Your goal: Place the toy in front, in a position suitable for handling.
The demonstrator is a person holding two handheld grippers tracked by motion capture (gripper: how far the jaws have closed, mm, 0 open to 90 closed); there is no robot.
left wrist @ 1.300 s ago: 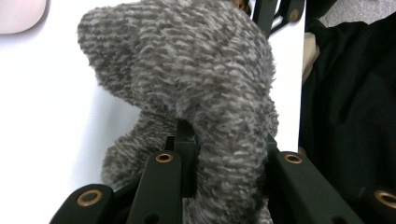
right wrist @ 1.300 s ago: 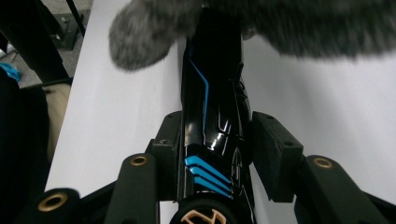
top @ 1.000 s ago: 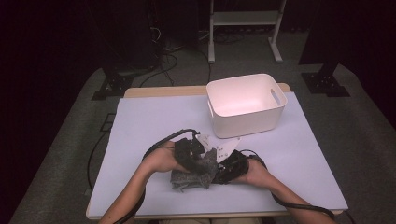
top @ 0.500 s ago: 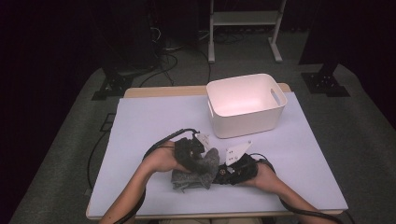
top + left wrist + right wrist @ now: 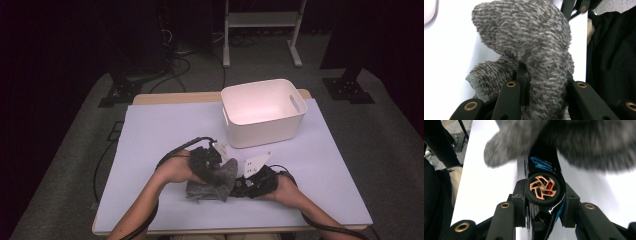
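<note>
We have the left gripper [image 5: 212,167] clamped on the grey cloth [image 5: 216,179], near the table's [image 5: 165,125] front edge. Right gripper [image 5: 246,182], jaws just closing, grips the toy car [image 5: 543,185]. White bin [image 5: 263,112] well apart.

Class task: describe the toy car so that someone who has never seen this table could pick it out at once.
Start at the white bin on the table's far side, then come toward the person's hands. Beside the grey fuzzy cloth, the right gripper clamps the toy car. Unlike the soft cloth, it is hard, glossy black with blue trim and a copper-spoked wheel.
</note>
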